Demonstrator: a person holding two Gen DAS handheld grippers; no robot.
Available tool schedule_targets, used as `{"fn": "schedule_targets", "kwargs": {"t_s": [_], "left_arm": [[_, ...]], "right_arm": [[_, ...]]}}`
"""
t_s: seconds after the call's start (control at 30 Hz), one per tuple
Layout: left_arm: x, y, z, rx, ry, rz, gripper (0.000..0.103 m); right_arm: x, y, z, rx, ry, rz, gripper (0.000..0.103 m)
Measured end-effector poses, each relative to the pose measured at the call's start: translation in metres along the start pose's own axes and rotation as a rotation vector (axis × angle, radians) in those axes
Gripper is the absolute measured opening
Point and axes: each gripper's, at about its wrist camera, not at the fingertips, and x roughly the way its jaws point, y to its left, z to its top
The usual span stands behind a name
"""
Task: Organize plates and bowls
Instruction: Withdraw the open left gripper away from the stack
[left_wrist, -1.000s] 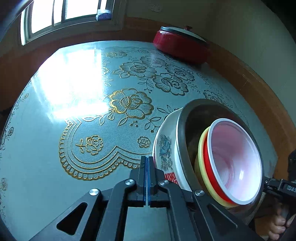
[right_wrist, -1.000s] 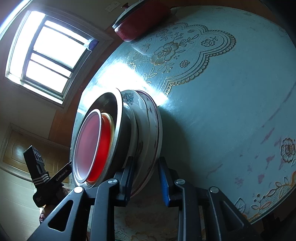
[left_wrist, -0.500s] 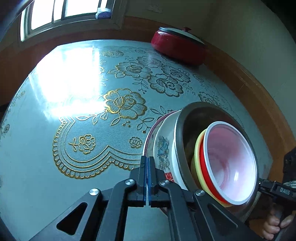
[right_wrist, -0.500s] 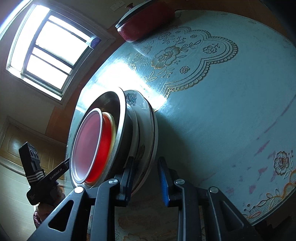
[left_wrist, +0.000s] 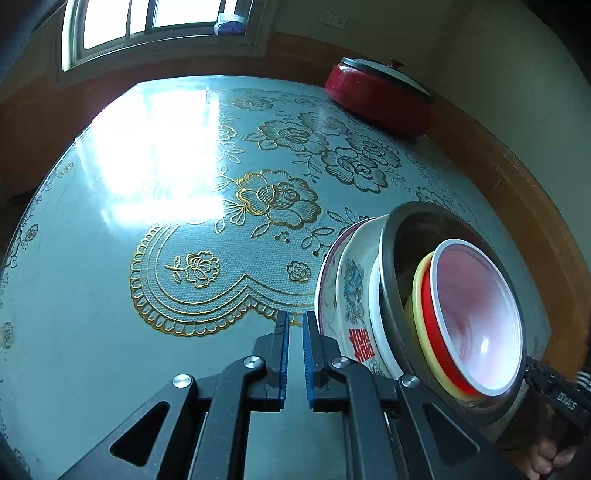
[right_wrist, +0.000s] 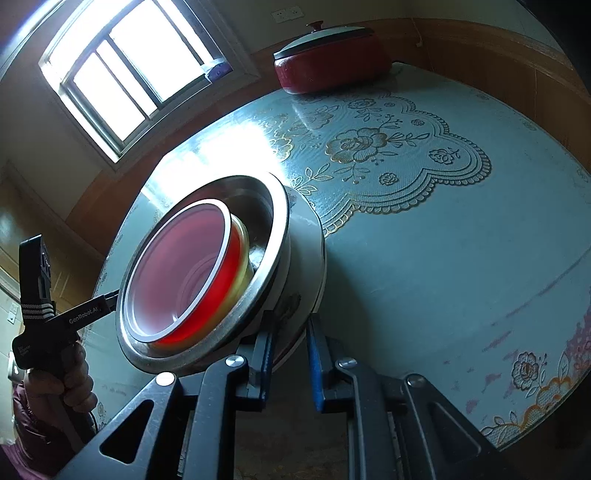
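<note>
Nested stack of plates and bowls, held tilted above the counter (left_wrist: 92, 295).

Right gripper (right_wrist: 291, 363): blue pads either side of the lower rim of the floral plate (right_wrist: 314, 266) at lower centre, seemingly gripping it, though contact at the right pad is not clear. On that plate: white floral bowl (left_wrist: 356, 295), steel bowl (right_wrist: 273, 236), yellow bowl (left_wrist: 417, 291), red bowl (right_wrist: 184, 273) with white rim, each nested in the last, all at the right of the left wrist view. Left gripper (left_wrist: 293, 363): narrow gap, nothing between its pads, just beside the stack. Surroundings: glass-topped counter with gold floral cloth; red lidded pot (left_wrist: 376, 96) upper right; window (right_wrist: 133, 77) upper left.
</note>
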Motion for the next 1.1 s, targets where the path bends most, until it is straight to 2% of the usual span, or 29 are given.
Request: {"fn": "schedule_targets", "kwargs": {"t_s": [0.17,0.53,0.77,0.93,1.1], "left_arm": [[-0.004,0.0,-0.003,0.036,-0.02,0.003,0.013],[-0.023,0.013,-0.011,0.15,-0.058,0.025,0.029],[-0.038,0.024,-0.015,0.208,-0.089,0.004,0.042],[-0.044,0.024,-0.019,0.257,-0.099,-0.034,0.053],[-0.05,0.019,-0.024,0.307,-0.109,-0.075,0.062]], "right_arm": [[0.0,0.006,-0.003,0.001,-0.014,-0.031,0.017],[-0.003,0.031,-0.014,0.066,-0.044,-0.19,0.02],[-0.023,0.05,-0.029,0.135,-0.124,-0.304,0.02],[-0.046,0.071,-0.041,0.167,-0.216,-0.384,0.021],[-0.056,0.1,-0.05,0.174,-0.286,-0.433,0.025]]}}
